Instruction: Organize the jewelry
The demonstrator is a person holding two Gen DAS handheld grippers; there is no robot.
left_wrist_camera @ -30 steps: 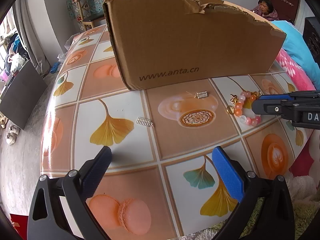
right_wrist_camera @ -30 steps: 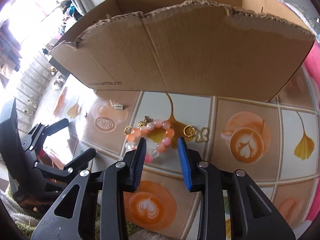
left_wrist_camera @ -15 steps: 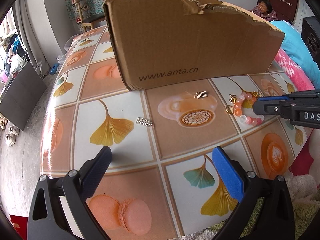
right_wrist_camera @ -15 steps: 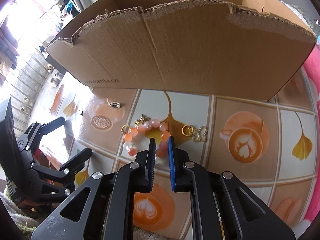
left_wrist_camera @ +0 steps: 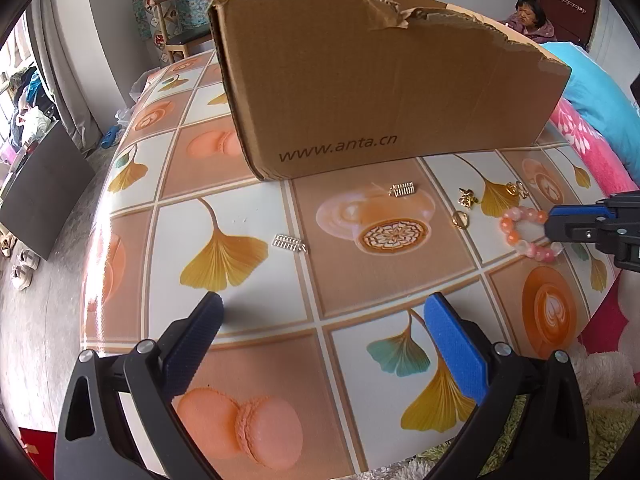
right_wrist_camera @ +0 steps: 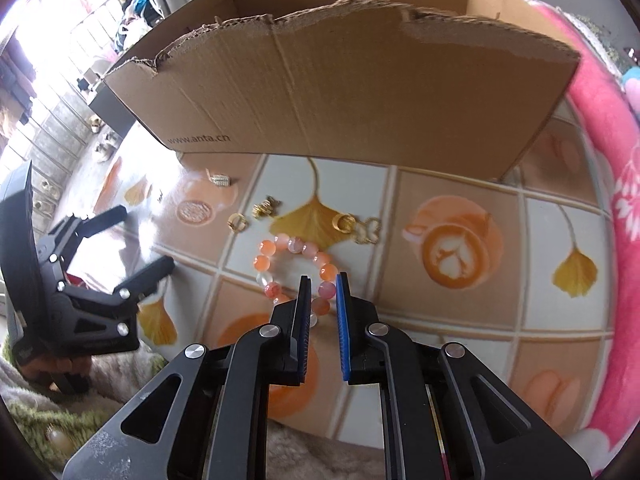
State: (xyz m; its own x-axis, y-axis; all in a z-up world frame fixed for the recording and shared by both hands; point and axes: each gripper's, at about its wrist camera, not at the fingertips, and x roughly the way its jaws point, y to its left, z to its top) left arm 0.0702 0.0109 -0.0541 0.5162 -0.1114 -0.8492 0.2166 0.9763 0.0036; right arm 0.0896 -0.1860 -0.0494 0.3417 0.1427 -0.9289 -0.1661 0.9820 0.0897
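Note:
A pink and orange bead bracelet (right_wrist_camera: 280, 258) hangs lifted off the table, pinched at its near side in my right gripper (right_wrist_camera: 323, 290); it also shows in the left wrist view (left_wrist_camera: 516, 230) beside the right gripper (left_wrist_camera: 554, 224). Small gold pieces lie on the patterned table: a ring (right_wrist_camera: 345, 222), a butterfly charm (right_wrist_camera: 370, 232), a second ring (right_wrist_camera: 237, 224), a cluster charm (right_wrist_camera: 266, 208) and two silver combs (left_wrist_camera: 402, 190) (left_wrist_camera: 289, 242). My left gripper (left_wrist_camera: 320, 322) is open and empty above the table's near edge.
A large open cardboard box (left_wrist_camera: 380, 92) stands behind the jewelry. The table (left_wrist_camera: 224, 152) drops off at the left. A pink blanket (right_wrist_camera: 608, 160) lies at the right. A person (left_wrist_camera: 528, 16) sits far behind.
My right gripper closed on the bracelet and lifted it back toward me, away from the gold pieces. The left gripper has stayed put.

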